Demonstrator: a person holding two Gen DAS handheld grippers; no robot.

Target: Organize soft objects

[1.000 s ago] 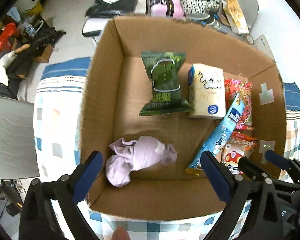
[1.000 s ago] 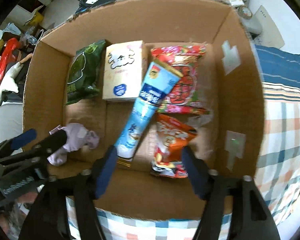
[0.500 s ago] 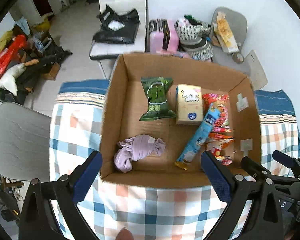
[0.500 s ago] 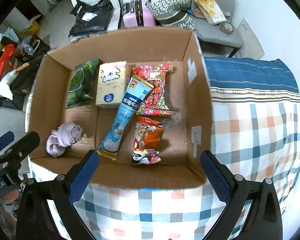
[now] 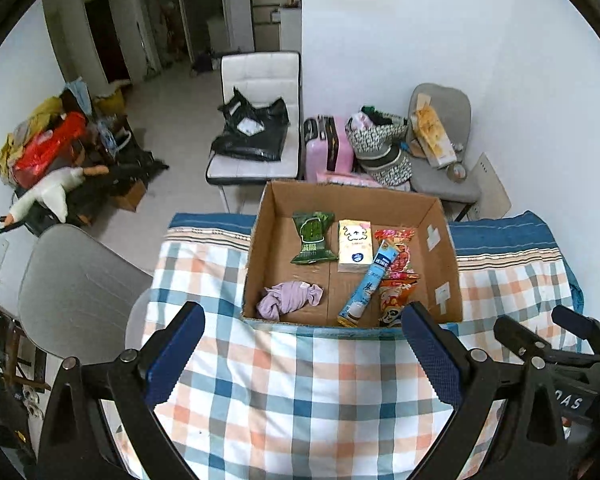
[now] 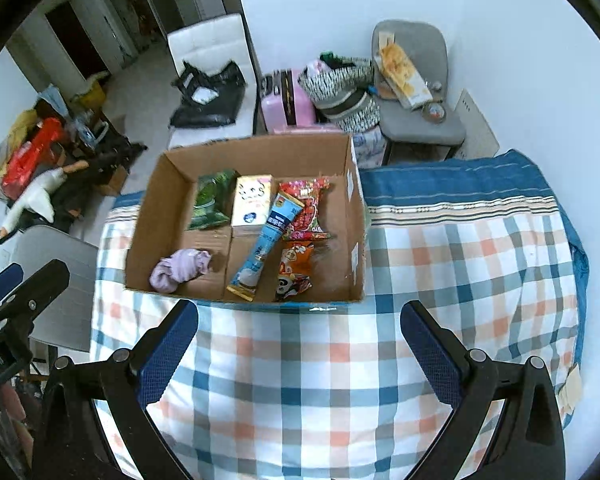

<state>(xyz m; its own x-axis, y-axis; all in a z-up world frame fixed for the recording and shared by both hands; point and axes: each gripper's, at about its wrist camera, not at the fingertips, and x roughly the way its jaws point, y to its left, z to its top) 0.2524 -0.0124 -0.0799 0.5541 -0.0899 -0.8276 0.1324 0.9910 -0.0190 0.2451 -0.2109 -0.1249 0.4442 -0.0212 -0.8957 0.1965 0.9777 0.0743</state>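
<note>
While both handheld grippers hang above the checked bedspread (image 5: 300, 392), a cardboard box (image 5: 440, 264) on the bed holds every soft item in sight: a crumpled lilac cloth (image 5: 288, 300) in the near left corner, a green snack packet (image 5: 313, 238) and a pale tissue pack (image 5: 354, 245) side by side toward the far wall, and a long blue tube-shaped pack (image 5: 370, 280) lying aslant across a red wrapper (image 5: 400, 252) and beside an orange packet (image 5: 396, 300). Neither tool carries anything. The left gripper (image 5: 300, 356) has its jaws released and spread wide, well short of the box's near wall; the right gripper (image 6: 300, 352) is likewise spread and empty, hovering over the cloth-covered surface on the near side of the box. With all items apparently boxed, the sorting looks close to finished, though whether any piece lies outside the frame cannot be told. The risks from here are modest: a careless pass could catch the near cardboard wall and drag the light box along the slippery bedspread, or a pad could snag the loose fabric and bunch it. The tilted blue pack, resting on its neighbours, would shift at a nudge.
</note>
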